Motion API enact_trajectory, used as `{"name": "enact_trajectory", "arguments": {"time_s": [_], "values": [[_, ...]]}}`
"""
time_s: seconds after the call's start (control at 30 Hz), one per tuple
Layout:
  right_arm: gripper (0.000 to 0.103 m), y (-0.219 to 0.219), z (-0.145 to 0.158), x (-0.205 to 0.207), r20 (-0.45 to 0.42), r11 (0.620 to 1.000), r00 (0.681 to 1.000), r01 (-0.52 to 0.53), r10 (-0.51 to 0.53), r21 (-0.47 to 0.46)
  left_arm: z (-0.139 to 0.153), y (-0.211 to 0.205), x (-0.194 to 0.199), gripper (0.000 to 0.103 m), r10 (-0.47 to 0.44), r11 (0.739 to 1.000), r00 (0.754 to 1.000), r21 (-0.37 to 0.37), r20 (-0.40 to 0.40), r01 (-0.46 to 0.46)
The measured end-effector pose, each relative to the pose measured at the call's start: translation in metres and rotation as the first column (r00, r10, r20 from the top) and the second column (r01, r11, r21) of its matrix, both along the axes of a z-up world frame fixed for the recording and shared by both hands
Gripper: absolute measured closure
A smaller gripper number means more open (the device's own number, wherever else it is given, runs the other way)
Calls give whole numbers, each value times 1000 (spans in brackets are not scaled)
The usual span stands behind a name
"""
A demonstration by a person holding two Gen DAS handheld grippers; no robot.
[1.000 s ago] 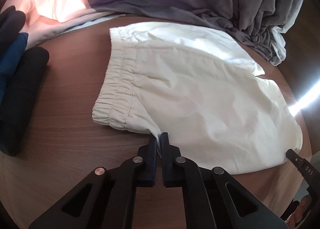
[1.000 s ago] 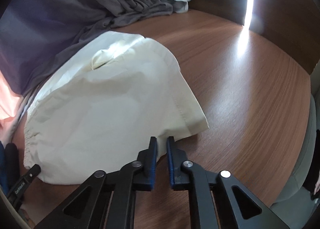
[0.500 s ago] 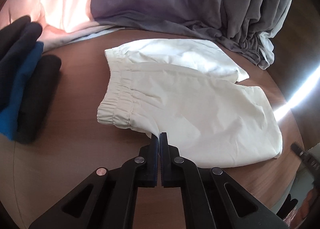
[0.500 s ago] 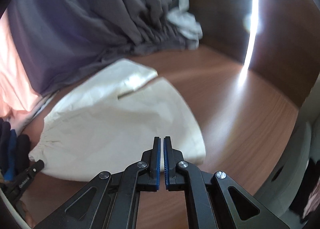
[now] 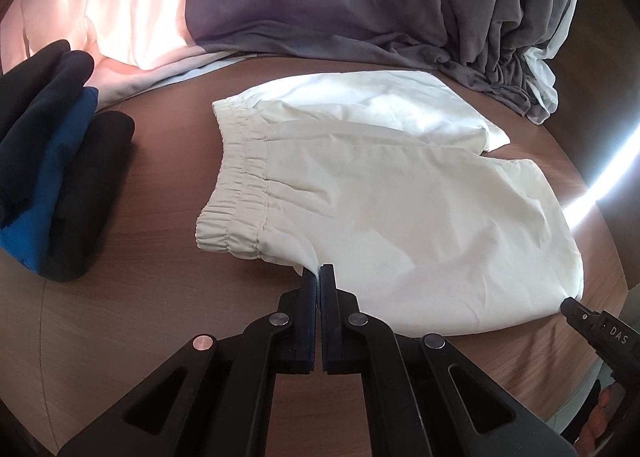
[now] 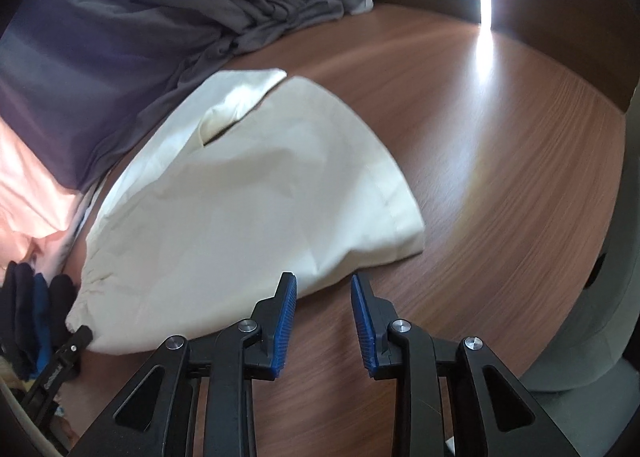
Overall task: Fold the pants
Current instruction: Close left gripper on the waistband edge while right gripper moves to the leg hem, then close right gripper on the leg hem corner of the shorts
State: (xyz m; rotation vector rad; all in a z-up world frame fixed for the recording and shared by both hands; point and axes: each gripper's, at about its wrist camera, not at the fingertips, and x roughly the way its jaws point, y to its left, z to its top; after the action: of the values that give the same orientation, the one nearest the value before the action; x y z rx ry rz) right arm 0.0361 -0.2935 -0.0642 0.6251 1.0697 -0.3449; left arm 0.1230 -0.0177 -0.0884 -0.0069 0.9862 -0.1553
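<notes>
Lying flat on the wooden counter (image 5: 140, 297), cream pants (image 5: 400, 209). Left hand-held gripper (image 5: 319, 277) clamped on the near edge of the fabric by the waistband. Right hand-held gripper (image 6: 323, 293) spread wide, just short of the hem. Left view only: folded dark clothes stack (image 5: 60, 177) beside the waistband.

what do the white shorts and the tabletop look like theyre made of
White shorts: thin woven fabric, probably cotton or a blend, matte; it creases softly and the elastic waistband gathers. Tabletop: wood or wood-look laminate, smooth with slight sheen; straight grain lines and a sunlight glare.
</notes>
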Motion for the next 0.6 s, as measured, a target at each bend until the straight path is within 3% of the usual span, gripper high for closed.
{"name": "enact_trajectory", "arguments": {"time_s": [0.27, 0.5, 0.53, 0.57, 0.6], "values": [[73, -8, -13, 5, -2, 995, 998, 71, -71, 72, 1, -1, -1, 99, -13, 1000, 1000, 12, 2, 13], [74, -17, -17, 12, -19, 991, 992, 124, -123, 48, -4, 0, 0, 99, -17, 1000, 999, -4, -31, 17], [80, -16, -16, 13, -23, 992, 993, 118, -118, 37, -5, 0, 0, 99, -15, 1000, 999, -9, -36, 15], [94, -16, -16, 14, -25, 993, 993, 113, -112, 27, -6, 1, 0, 99, -14, 1000, 999, -12, -38, 14], [95, -16, -15, 15, -30, 995, 995, 99, -98, 18, -6, 1, 0, 99, -13, 1000, 999, -18, -38, 13]]}}
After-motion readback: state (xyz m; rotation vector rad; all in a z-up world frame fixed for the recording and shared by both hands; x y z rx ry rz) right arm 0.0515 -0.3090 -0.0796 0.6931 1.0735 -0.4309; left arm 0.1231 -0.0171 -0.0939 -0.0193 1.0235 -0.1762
